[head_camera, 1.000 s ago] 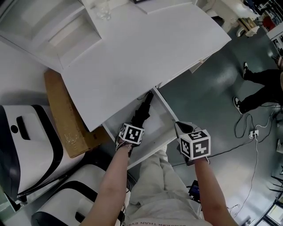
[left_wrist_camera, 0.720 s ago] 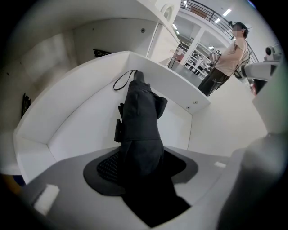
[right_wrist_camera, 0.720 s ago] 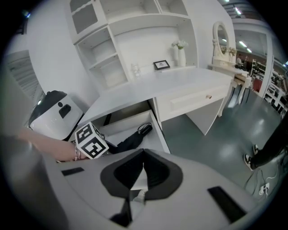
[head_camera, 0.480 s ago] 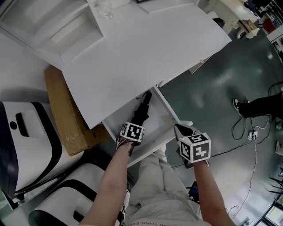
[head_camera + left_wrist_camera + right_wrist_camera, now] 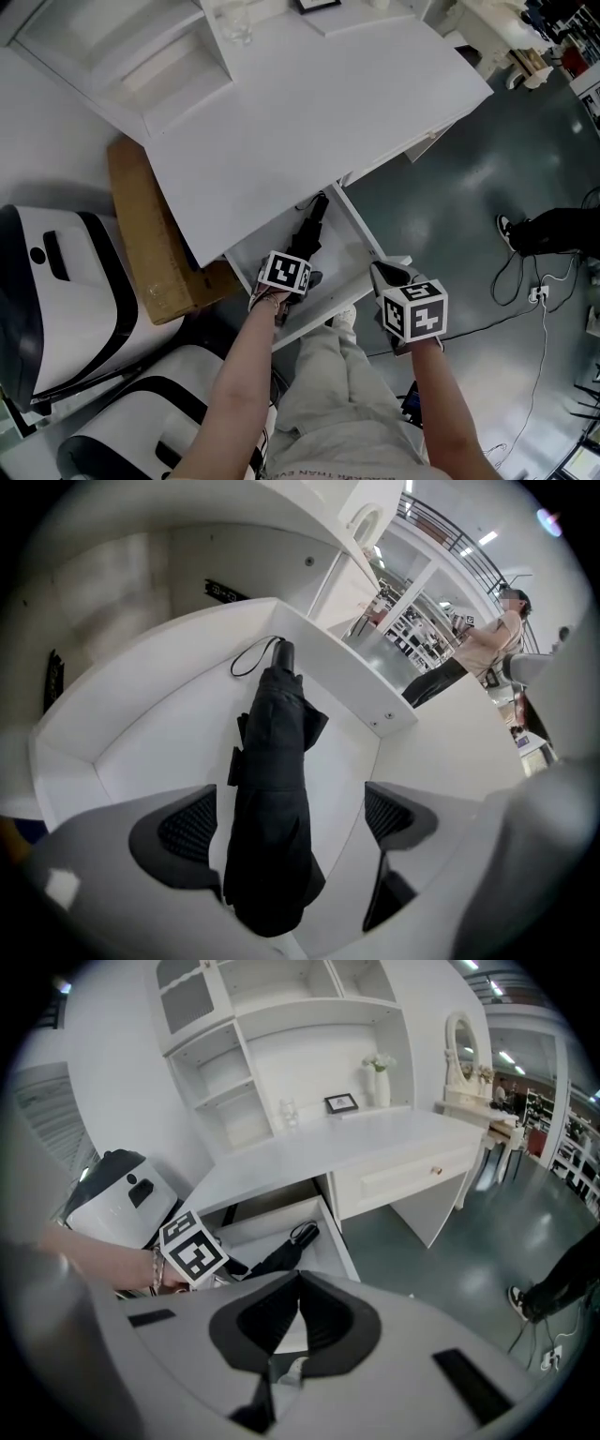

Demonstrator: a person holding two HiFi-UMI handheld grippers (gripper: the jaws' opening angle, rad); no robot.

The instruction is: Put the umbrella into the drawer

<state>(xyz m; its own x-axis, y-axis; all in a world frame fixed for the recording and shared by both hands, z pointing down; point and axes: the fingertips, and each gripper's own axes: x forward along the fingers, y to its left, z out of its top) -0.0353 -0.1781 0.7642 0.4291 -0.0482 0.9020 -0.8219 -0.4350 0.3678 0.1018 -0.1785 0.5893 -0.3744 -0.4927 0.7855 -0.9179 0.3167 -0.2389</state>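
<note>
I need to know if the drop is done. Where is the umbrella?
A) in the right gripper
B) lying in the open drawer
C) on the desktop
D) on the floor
B: the umbrella lies on the bottom of the drawer, between the opening jaws of the left gripper, which do not press on it.

White desk (image 5: 328, 103) topped by a white shelf hutch (image 5: 281, 1044); on the desktop, a small framed picture (image 5: 341, 1102) and a vase of pale flowers (image 5: 378, 1077). Closed drawer front (image 5: 412, 1177) with a round knob at the desk's right end. Beyond it, a white stand with an arched mirror (image 5: 459, 1040). Dark grey glossy floor (image 5: 450, 206); ceiling strip lights (image 5: 511, 1057) overhead. Brown cardboard box (image 5: 150, 234) against the desk's side, next to white-and-black rounded casings (image 5: 56, 300). Loose cables (image 5: 525, 281) on the floor at right.
</note>
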